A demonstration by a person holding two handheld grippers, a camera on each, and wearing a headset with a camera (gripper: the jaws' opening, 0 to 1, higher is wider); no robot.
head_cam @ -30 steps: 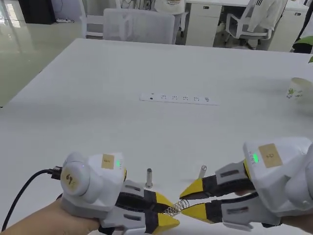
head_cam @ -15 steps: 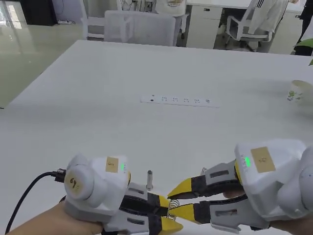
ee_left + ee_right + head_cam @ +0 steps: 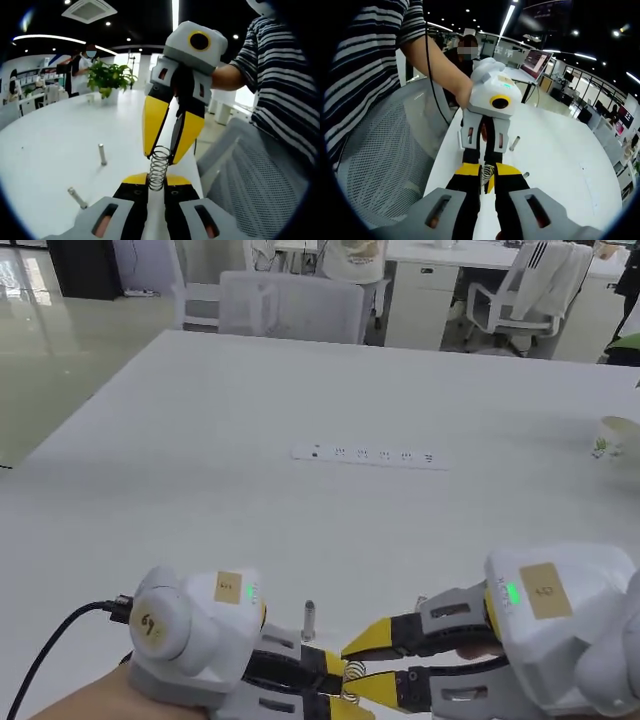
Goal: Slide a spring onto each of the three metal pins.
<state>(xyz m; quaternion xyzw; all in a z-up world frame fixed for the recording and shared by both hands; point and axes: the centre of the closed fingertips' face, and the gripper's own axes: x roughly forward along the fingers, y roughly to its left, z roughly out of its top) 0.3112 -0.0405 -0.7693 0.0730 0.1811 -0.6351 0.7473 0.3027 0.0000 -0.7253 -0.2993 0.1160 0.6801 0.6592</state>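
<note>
Your left gripper (image 3: pixel 156 182) has its jaws pressed together on the base of the spring (image 3: pixel 159 169), low in the centre of the left gripper view, so the coil stands free, likely for a hand-over. Your right gripper (image 3: pixel 160 156) reaches in from the top, jaws parted either side of the free end; whether they squeeze it I cannot tell. A metal pin (image 3: pixel 102 153) left of centre and a second pin (image 3: pixel 76 197) at lower left stand bare on the table (image 3: pixel 45 150).
</note>
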